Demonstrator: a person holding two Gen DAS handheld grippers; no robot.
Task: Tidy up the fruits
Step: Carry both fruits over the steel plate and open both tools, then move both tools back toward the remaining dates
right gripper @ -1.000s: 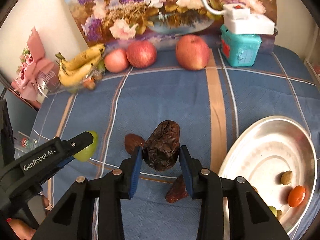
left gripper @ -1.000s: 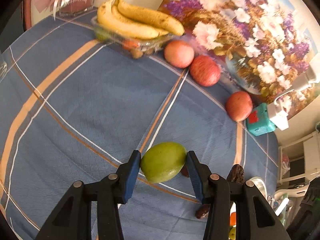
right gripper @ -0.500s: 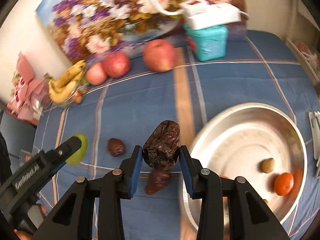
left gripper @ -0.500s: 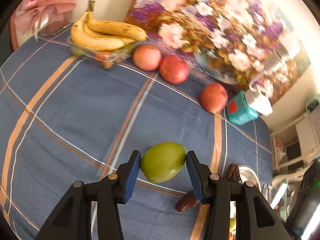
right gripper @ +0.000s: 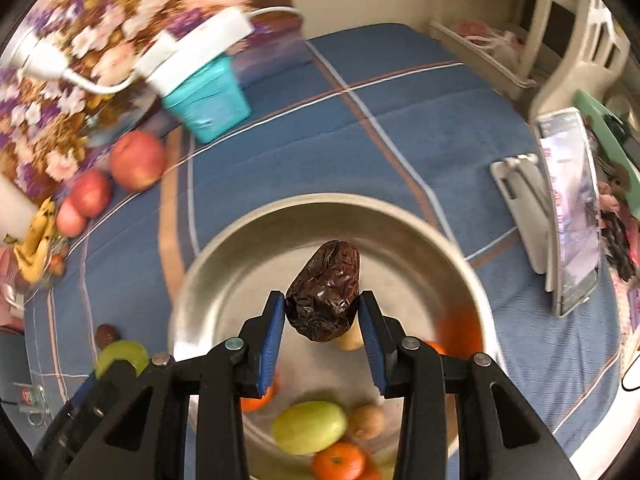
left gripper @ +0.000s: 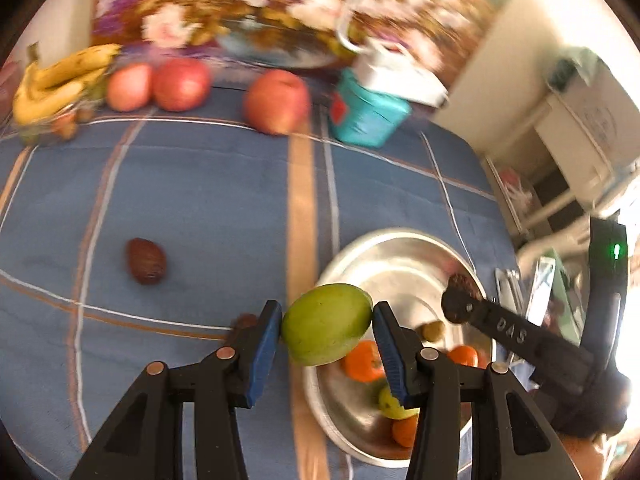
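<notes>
Right gripper (right gripper: 322, 314) clamped on date (right gripper: 323, 292), left gripper (left gripper: 326, 330) on green fruit (left gripper: 327, 323); lower each over bowl (right gripper: 224, 248) before releasing, clear of oranges (right gripper: 338, 460).

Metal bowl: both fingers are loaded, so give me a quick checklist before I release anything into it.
1. Right gripper shut on wrinkled date: ok.
2. Date over metal bowl: ok.
3. Left gripper shut on green mango: ok.
4. Mango past the bowl rim: not ok, at the near edge.
5. Bare landing spot in bowl: ok, fruit sits at the near side.
6. Height above bowl: cannot tell.
</notes>
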